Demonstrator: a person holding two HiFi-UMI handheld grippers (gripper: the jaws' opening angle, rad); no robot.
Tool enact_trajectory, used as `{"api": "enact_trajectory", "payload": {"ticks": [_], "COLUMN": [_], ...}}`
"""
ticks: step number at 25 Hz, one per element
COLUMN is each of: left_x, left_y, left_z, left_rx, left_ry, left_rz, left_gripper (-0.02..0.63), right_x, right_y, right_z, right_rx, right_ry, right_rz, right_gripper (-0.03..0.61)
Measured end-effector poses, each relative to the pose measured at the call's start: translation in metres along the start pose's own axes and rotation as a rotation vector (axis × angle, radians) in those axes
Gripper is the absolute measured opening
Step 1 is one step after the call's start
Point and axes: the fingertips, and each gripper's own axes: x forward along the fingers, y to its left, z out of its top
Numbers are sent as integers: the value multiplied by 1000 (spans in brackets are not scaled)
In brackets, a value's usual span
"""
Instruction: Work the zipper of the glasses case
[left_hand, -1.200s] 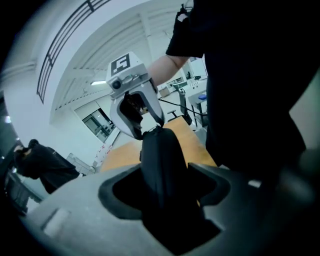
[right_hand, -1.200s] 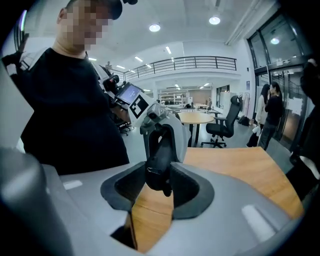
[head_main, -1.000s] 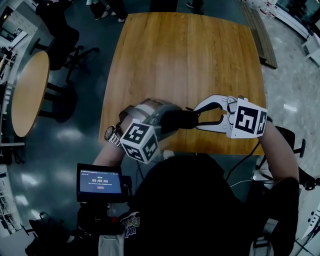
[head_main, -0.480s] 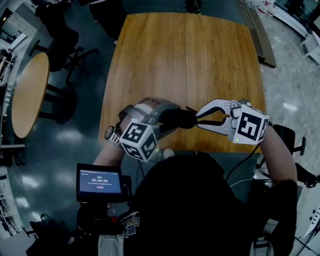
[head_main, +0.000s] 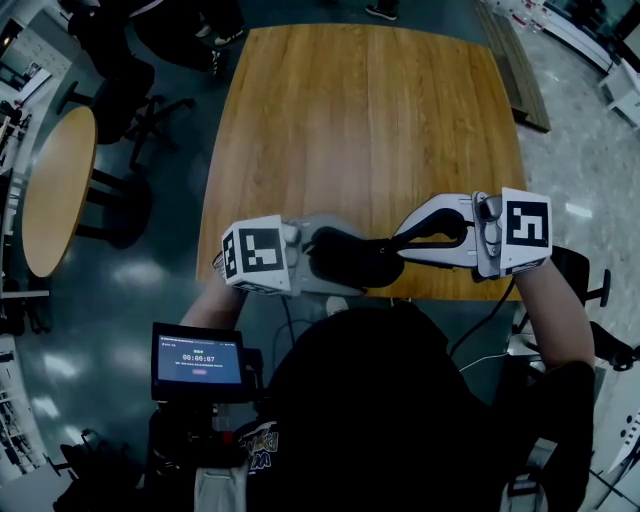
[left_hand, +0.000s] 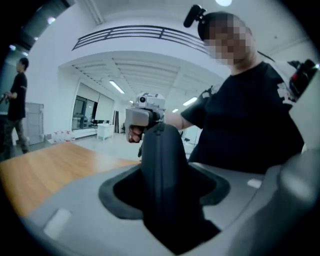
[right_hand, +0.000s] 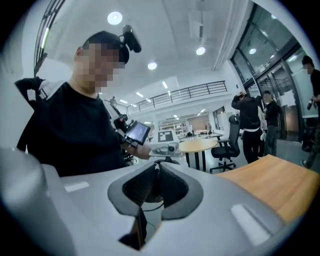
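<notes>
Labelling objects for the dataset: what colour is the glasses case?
Plain black glasses case; shows best in the left gripper view.

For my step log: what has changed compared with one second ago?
The right gripper has just been closing on the zipper pull. The left gripper rolled, turning the glasses case. Unchanged: its grip on the case, above the wooden table.

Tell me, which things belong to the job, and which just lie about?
In the job: glasses case; left tool clamping it; right tool, its jaws just closing on the zipper pull.
Lying about: wooden table, round table, office chair.
</notes>
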Motion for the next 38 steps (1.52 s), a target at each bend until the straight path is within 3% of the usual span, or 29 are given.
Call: {"api": "enact_trajectory", "payload": {"ticks": [4,7,17,20,22,24,27,29,31,33,35,38], "left_x": [-3,-5,-29,-36,-36,-31,-18,-15,-14,-13,-13,-18], "left_y": [-7,-25,-70,-70,-66,-61,-51,-41,-31,-22,-16,-10], "left_z": [19,35,70,73,67,58,37,20,6,-1,-2,5], "left_rx": [-63,-201,-553,-624,-640,-634,-584,-515,-421,-305,-202,-129], "left_ry": [-96,-172,-422,-496,-496,-439,-261,-137,-48,27,75,61], "left_rz": [-56,-200,-740,-822,-802,-746,-591,-465,-350,-244,-163,-102], "left_gripper": [273,275,273,273,273,273,273,272,268,267,265,262], "right_x": [-6,-4,16,19,20,21,17,15,14,12,9,9], "right_y": [-5,0,22,21,21,21,24,24,23,24,26,27], "right_z": [14,21,47,41,36,29,5,-9,-16,-17,-12,1], "right_rx": [124,134,-170,-369,-570,-816,-1184,-1326,-1348,-1293,-1190,-981], "right_ry": [-149,-189,-59,92,241,420,720,834,859,822,747,595], "right_rz": [22,42,-65,-164,-226,-276,-296,-271,-252,-256,-271,-290], "right_gripper": [32,32,32,32,32,32,34,32,32,31,29,6]}}
